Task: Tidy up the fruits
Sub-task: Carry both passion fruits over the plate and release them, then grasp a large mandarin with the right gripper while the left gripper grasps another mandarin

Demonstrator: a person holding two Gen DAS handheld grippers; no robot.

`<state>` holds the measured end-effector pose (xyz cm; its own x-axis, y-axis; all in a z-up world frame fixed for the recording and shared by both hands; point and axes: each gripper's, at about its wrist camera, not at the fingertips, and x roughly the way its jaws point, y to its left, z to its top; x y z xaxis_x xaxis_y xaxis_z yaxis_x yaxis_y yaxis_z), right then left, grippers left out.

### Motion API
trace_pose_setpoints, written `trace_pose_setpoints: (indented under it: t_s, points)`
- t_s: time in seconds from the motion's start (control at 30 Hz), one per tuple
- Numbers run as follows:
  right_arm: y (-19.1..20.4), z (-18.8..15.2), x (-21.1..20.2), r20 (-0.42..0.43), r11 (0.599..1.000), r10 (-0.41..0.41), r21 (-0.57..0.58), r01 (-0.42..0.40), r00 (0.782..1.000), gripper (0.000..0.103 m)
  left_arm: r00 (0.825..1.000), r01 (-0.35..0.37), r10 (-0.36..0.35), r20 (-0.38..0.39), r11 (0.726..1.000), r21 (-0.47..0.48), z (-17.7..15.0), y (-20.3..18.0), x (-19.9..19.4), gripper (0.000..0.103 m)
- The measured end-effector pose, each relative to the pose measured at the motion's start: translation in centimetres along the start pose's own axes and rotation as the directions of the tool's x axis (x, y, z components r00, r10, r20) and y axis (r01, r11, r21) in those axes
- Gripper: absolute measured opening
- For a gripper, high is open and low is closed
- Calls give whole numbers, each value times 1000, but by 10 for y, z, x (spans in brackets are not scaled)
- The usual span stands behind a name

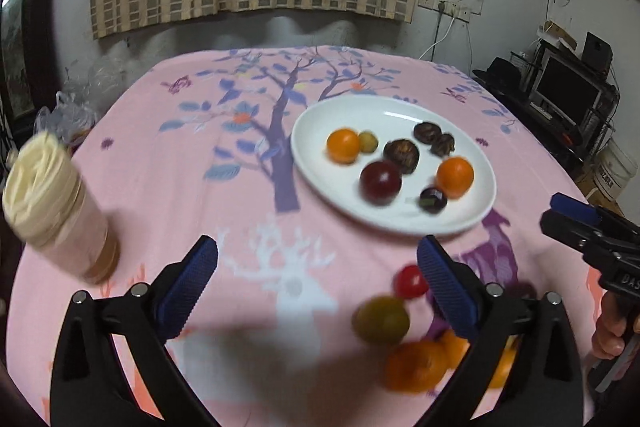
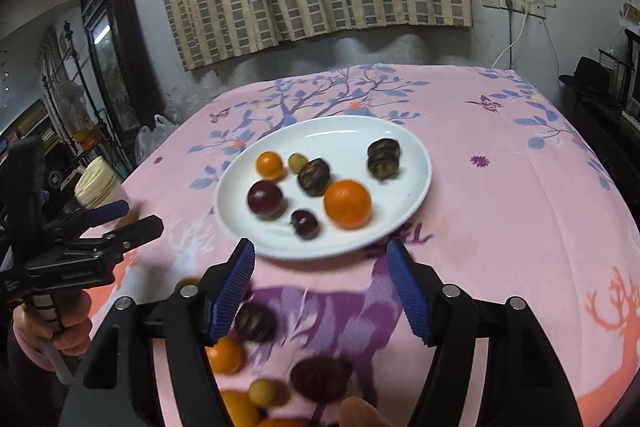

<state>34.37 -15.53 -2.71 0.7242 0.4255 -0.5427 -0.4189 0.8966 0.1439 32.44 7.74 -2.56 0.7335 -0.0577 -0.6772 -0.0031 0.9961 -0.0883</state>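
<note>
A white plate (image 1: 320, 171) (image 2: 240, 223) on the pink cloth holds several fruits: two oranges (image 1: 455, 176) (image 2: 347, 203), a dark red plum (image 1: 380, 182) (image 2: 265, 199), dark brown fruits (image 1: 401, 155) (image 2: 314, 176) and a small green one (image 1: 368, 141). Loose fruits lie on the cloth nearer me: a red tomato (image 1: 410, 281), a green fruit (image 1: 381, 319), an orange (image 1: 416, 366) (image 2: 225, 355) and a dark fruit (image 2: 320, 378). My left gripper (image 1: 320, 283) is open and empty. My right gripper (image 2: 322, 291) is open and empty, also showing in the left wrist view (image 1: 568, 217).
A jar with a cream lid (image 1: 56, 211) stands on the cloth at the left. The table carries a pink tree-print cloth (image 2: 500, 187). A curtain hangs on the wall behind. A monitor and shelves (image 1: 568, 95) stand at the right.
</note>
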Motion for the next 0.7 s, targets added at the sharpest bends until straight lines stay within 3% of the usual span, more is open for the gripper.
trace_pose_setpoints:
  t_s: [0.1,0.23,0.4,0.47,0.57,0.7]
  points:
    - [8,-28,-16,-11,1000,-16,-18,16,1000,69,999,-26,24,-44,999,-43,-21,12,-4,98]
    - [19,-55,-40,14,998,-19,-62,20,1000,69,999,-10,8,-43,998,-55,-34,19,-13,98]
    - [30,-72,-38,-92,984,1,-177,-17,996,57,998,-49,49,-27,999,-9,-46,15,-19,98]
    - [37,-76,-35,-127,961,-23,-275,-12,992,56,998,-64,64,-23,998,1,-48,14,-18,98]
    - [45,-75,-31,-157,909,-67,-417,-5,985,56,998,-32,32,-53,999,-6,-50,14,-13,98]
    - [50,-72,-24,-242,866,-67,-497,-64,968,56,998,-34,33,-46,999,-6,-49,15,-15,98]
